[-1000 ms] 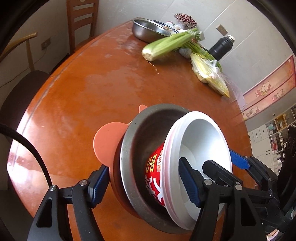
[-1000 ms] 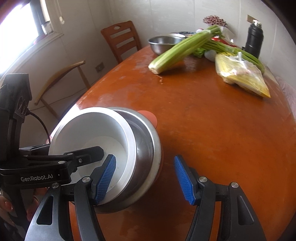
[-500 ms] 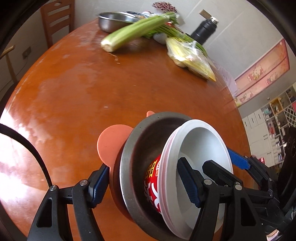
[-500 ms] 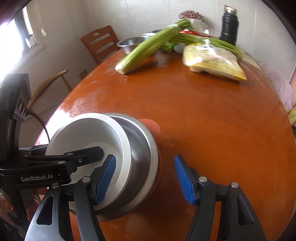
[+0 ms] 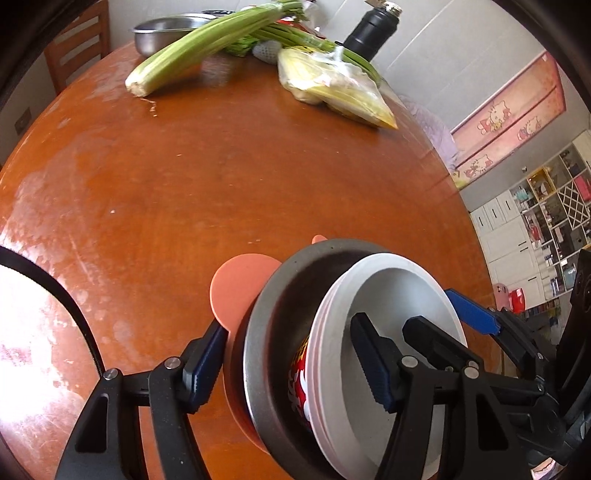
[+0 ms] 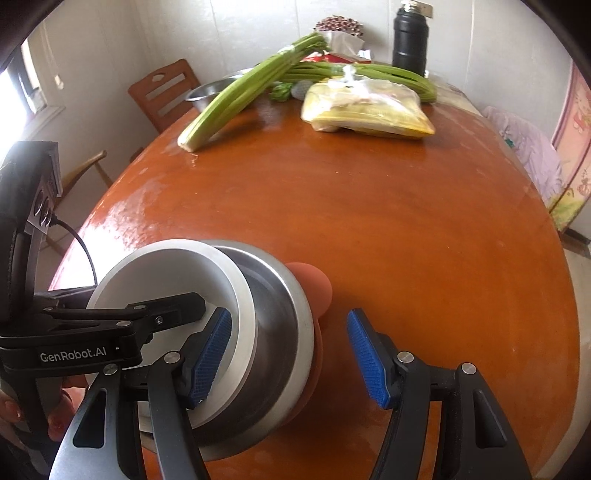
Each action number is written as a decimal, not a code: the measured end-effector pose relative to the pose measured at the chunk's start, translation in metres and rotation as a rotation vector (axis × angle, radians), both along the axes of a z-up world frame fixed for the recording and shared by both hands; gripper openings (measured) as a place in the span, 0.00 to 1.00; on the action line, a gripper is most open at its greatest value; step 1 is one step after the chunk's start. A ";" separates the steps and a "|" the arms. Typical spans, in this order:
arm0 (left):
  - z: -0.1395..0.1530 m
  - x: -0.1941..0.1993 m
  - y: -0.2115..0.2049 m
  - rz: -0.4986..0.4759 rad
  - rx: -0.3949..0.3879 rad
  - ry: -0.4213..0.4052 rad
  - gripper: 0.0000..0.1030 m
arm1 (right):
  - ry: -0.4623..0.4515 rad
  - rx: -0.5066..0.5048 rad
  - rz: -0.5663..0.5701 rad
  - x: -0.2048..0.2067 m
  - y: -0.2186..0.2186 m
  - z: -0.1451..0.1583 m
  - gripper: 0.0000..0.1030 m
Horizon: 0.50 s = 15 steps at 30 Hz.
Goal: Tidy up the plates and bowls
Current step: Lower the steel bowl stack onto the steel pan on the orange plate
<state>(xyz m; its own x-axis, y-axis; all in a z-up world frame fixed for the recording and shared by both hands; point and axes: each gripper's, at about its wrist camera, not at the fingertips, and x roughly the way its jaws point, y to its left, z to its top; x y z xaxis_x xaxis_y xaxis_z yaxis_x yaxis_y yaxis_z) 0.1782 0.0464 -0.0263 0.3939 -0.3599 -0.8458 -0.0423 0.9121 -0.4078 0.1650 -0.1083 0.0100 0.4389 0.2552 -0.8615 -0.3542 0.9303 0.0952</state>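
A nested stack is tipped on its side above the table: a white bowl (image 5: pixel 402 317) with red print on its outside, inside a steel bowl (image 5: pixel 269 332), backed by an orange plate with round ears (image 5: pixel 236 288). My left gripper (image 5: pixel 288 365) is shut on the stack, one finger behind the orange plate, the other inside the white bowl. In the right wrist view the stack (image 6: pixel 273 332) sits at lower left. My right gripper (image 6: pixel 290 354) straddles the stack's rims, left finger inside the white bowl (image 6: pixel 166 273), right finger apart from it.
On the round brown table (image 5: pixel 221 177) at the far side lie celery stalks (image 5: pixel 207 48), a yellow plastic bag (image 5: pixel 332 88), a steel basin (image 5: pixel 162 29) and a black flask (image 5: pixel 373 33). Wooden chairs (image 6: pixel 162 96) stand beyond the left edge.
Both grippers and the held stack have swung to the right over the table; the celery and bag now sit more central in both views. The grip on the stack is unchanged.
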 end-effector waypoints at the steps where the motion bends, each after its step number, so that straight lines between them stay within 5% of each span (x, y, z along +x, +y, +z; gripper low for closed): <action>1: 0.000 0.000 -0.002 -0.003 0.003 0.000 0.64 | -0.002 0.002 -0.004 -0.001 -0.003 0.000 0.65; 15: 0.006 -0.003 -0.022 -0.023 0.049 -0.021 0.64 | -0.019 -0.015 -0.023 -0.011 -0.018 0.003 0.65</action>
